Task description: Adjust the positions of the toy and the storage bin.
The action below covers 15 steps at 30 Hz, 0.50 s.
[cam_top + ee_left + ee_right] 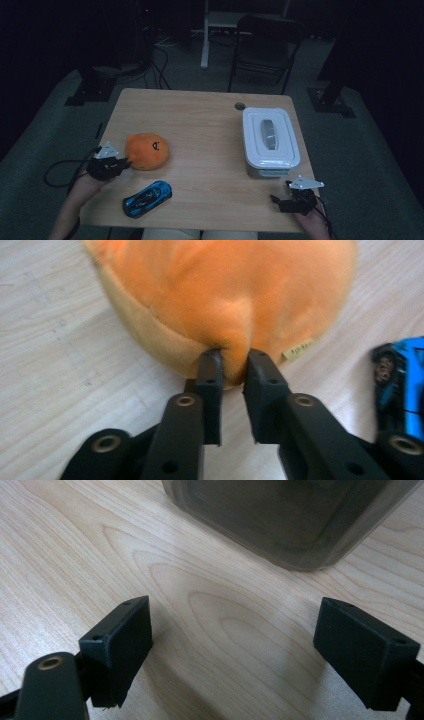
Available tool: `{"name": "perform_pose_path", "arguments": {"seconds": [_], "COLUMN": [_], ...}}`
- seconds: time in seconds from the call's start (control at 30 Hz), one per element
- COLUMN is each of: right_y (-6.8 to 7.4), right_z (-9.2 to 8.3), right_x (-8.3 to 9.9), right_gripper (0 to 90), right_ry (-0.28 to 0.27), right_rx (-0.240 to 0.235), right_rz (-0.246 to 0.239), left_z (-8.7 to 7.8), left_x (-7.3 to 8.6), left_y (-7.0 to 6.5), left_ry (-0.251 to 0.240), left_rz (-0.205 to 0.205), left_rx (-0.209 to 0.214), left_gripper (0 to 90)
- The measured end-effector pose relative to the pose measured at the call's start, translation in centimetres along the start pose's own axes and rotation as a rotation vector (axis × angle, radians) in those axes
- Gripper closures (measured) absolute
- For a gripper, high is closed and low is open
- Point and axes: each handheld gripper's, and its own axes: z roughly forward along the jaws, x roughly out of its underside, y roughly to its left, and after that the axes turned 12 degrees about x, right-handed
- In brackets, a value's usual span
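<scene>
the left gripper [231,362] has its jaws nearly together, pinching a fold of fur at the near edge of the one orange plush toy [225,295]. the right gripper [235,645] holds its jaws wide apart over bare table [200,115], clasping nothing. outward from the plush: one blue toy car [147,198] lies just in front of it, and one lidded white container [270,141] sits well to its right.

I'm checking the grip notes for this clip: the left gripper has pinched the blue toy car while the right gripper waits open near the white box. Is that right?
Not quite. The left gripper has pinched a fold of the orange plush toy, not the blue toy car, which lies untouched beside it; the left gripper view shows this. The right gripper does wait open near the white box.
</scene>
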Motion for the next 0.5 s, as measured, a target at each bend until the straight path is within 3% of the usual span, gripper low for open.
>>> {"name": "perform_pose_path", "arguments": {"seconds": [0.33,0.5], "right_y": [0.0,0.0], "right_z": [0.0,0.0], "right_x": [0.0,0.0], "right_gripper": [15.2,15.2], "right_ry": [0.0,0.001], "right_rx": [0.001,0.001], "right_rz": [0.001,0.001], "left_z": [0.8,1.6], "left_x": [-0.2,-1.0], "left_y": [-2.8,-3.7], "left_ry": [0.016,0.02], "left_rz": [0.046,0.055], "left_rx": [0.061,0.119], "left_gripper": [79.3,79.2]}}
